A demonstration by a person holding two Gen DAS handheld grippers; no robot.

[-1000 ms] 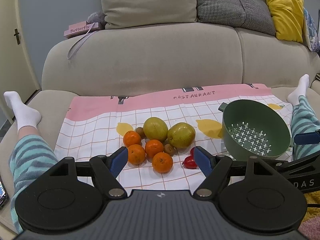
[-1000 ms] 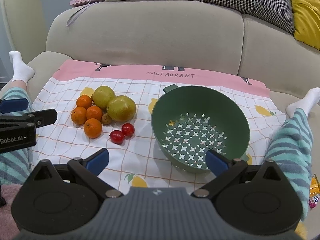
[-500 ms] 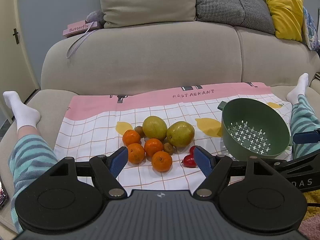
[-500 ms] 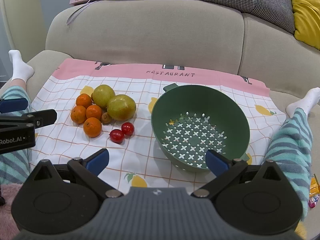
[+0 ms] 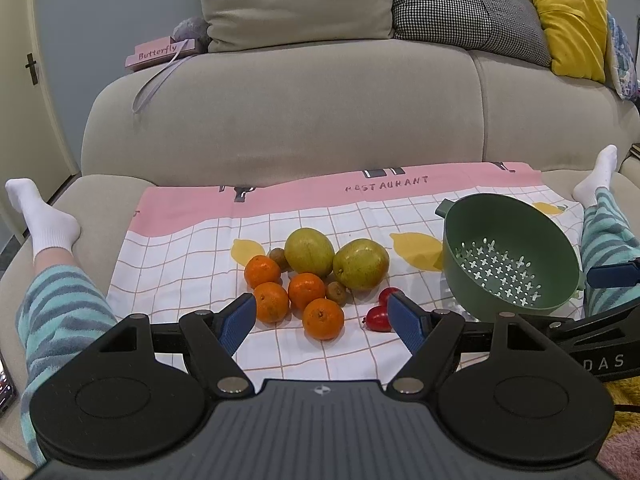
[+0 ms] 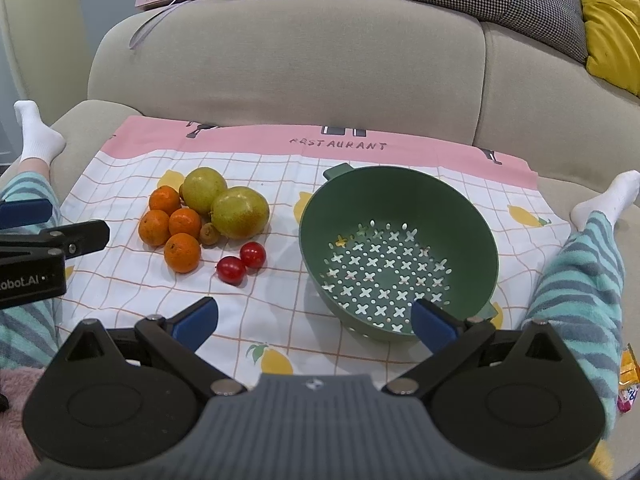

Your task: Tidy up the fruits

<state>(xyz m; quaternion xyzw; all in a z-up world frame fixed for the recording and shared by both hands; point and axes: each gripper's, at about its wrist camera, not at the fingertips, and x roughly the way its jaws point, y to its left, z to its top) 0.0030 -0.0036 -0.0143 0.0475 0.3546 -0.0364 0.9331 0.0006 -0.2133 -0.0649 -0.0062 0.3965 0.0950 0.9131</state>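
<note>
On the sofa cloth [image 6: 280, 304], fruits [image 5: 316, 272] lie clustered left of the empty colander [image 6: 400, 252]. Left tongs [image 5: 322, 316] and right tongs [image 6: 314, 316] hover released, grasping nothing.

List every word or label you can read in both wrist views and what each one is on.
"RESTAURANT": pink band of the checked cloth.
"Butterfly": pink book on the sofa back.
"DAS": cut-off lettering on the right gripper, in the left wrist view.
"obot.AI": cut-off lettering on the left gripper, in the right wrist view.
Snack wrapper: print unreadable.
</note>
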